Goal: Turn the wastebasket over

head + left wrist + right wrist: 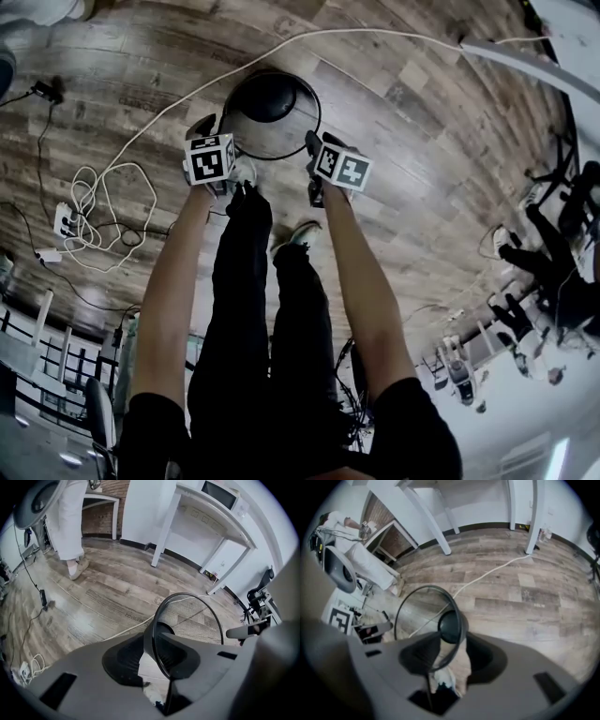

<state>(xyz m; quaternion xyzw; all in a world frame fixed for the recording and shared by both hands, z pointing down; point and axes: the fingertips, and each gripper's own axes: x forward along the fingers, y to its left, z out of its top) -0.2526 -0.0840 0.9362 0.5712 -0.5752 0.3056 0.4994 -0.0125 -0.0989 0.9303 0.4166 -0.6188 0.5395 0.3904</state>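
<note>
Straddling the wastebasket [269, 98] rim at top centre, left gripper [214, 133] and right gripper [312, 145] hold jaws apart; lifting straight off should avoid tipping.

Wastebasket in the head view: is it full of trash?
No, the wastebasket looks empty: only its dark bottom and the wooden floor show inside its ring.

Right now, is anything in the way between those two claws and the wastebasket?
Nothing visible. The rim of the wastebasket sits between the parted jaws of the left gripper and of the right gripper.
</note>
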